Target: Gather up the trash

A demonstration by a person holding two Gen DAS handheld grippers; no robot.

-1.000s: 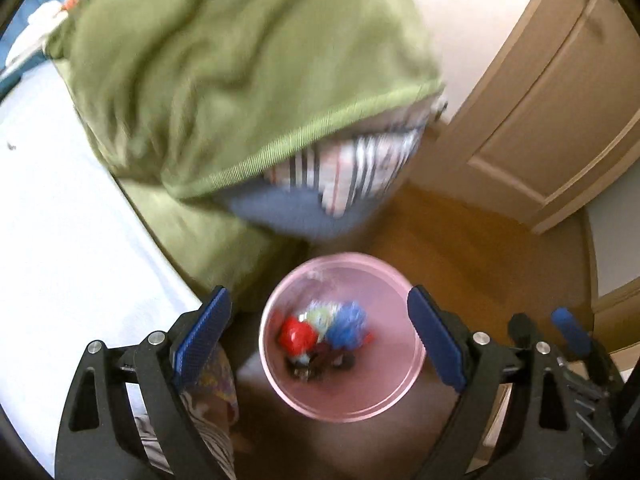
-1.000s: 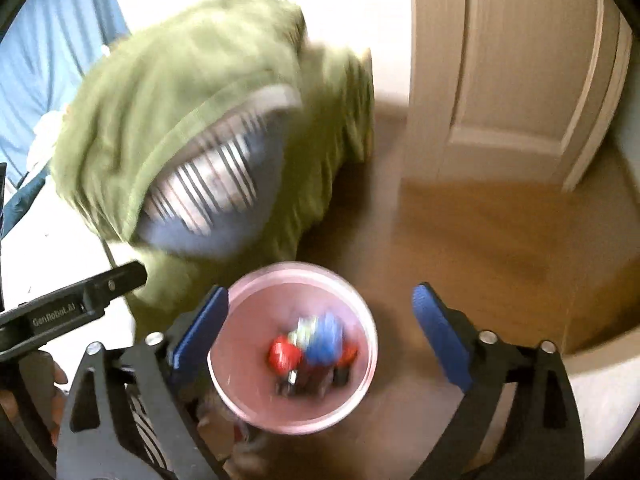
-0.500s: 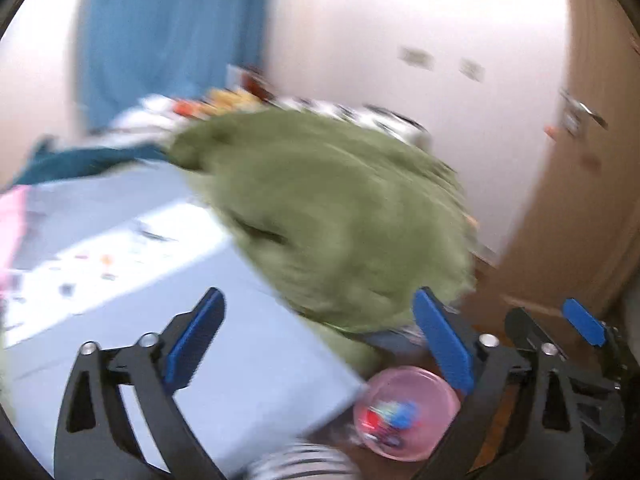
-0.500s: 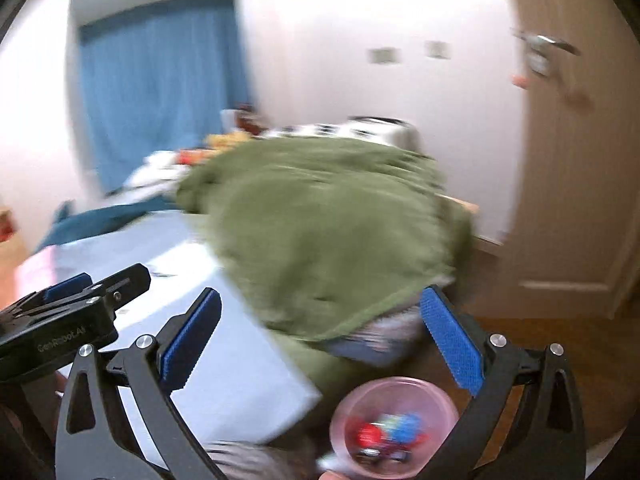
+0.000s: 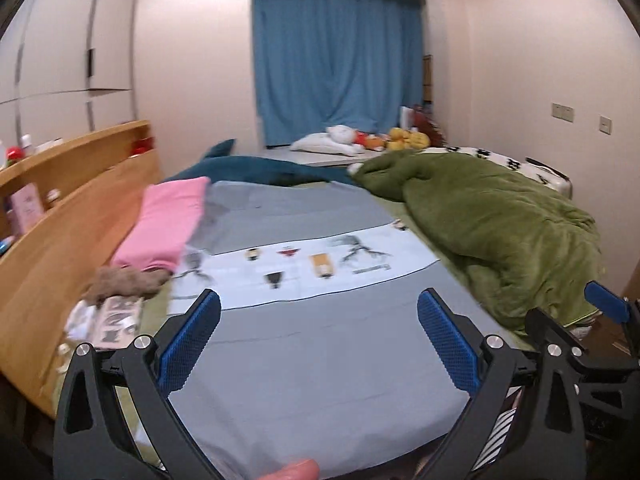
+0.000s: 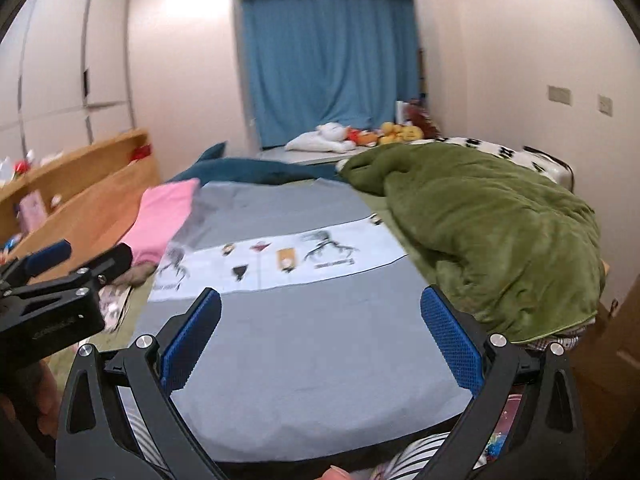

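Both the left gripper (image 5: pixel 319 338) and right gripper (image 6: pixel 321 338) are spread wide, with nothing held, above the grey bedsheet (image 5: pixel 312 380). The pink plastic trash bin (image 6: pixel 505 426) is glimpsed at lower right, behind the right finger.

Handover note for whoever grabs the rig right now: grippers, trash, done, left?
Left gripper: open, nothing between the jaws.
Right gripper: open, nothing between the jaws.
Both point across the grey sheet on the bed, green blanket to the right.
Pink bin: only a sliver shows at the bed's near right corner, colourful scraps inside.
Done: some trash binned.
Left: check the clutter by the wooden headboard; nothing obviously trash on the sheet.
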